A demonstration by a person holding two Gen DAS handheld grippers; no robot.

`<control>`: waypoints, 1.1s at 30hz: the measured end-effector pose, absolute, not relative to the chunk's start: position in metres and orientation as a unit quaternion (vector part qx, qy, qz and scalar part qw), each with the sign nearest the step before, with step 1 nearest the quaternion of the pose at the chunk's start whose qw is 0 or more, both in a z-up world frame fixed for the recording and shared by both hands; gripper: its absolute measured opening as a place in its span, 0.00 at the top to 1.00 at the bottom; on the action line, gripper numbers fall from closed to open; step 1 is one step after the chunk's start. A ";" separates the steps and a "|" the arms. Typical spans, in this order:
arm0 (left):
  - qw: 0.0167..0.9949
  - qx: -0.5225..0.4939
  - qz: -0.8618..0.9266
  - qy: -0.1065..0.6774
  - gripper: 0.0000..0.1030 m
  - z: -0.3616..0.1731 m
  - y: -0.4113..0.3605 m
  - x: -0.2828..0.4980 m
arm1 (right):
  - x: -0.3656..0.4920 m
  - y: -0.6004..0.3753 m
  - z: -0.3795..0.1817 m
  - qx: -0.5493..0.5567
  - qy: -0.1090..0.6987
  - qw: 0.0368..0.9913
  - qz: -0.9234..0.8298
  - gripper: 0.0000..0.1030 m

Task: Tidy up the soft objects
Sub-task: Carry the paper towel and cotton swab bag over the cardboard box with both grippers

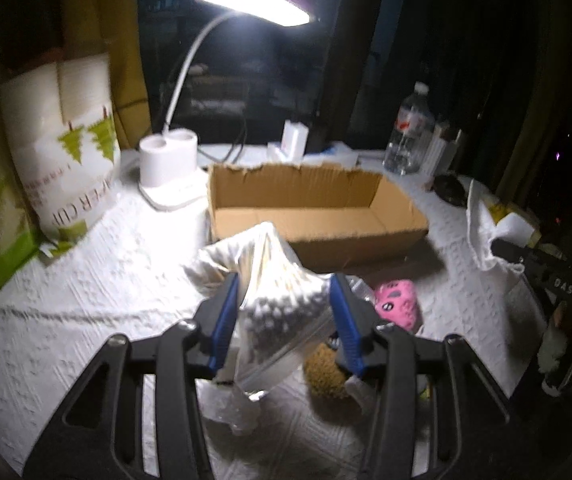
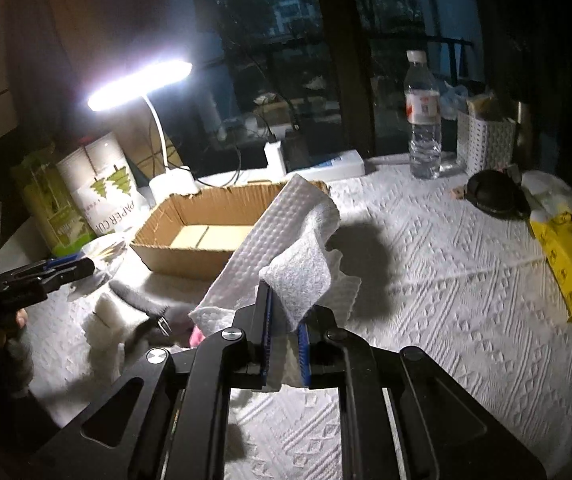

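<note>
My left gripper is shut on a clear plastic bag of small white balls and holds it above the table, in front of an open cardboard box. A pink plush toy and a brown fuzzy object lie below to the right. My right gripper is shut on a white paper towel sheet and holds it up, right of the box. The left gripper shows at the left edge of the right wrist view. A grey and white sock lies on the table.
A lit white desk lamp stands behind the box. Paper cup packs stand at the left. A water bottle, a white basket, a black round object and a yellow pack are at the right.
</note>
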State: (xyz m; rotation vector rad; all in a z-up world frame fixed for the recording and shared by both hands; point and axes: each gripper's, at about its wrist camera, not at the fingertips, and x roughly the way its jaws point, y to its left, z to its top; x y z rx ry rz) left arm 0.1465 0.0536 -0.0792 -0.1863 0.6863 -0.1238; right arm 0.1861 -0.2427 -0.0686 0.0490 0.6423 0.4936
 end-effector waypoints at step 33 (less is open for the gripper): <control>0.954 -0.038 -0.119 0.271 0.55 -0.053 -0.023 0.230 | 0.271 -0.219 -0.051 0.008 0.272 0.916 0.294 0.88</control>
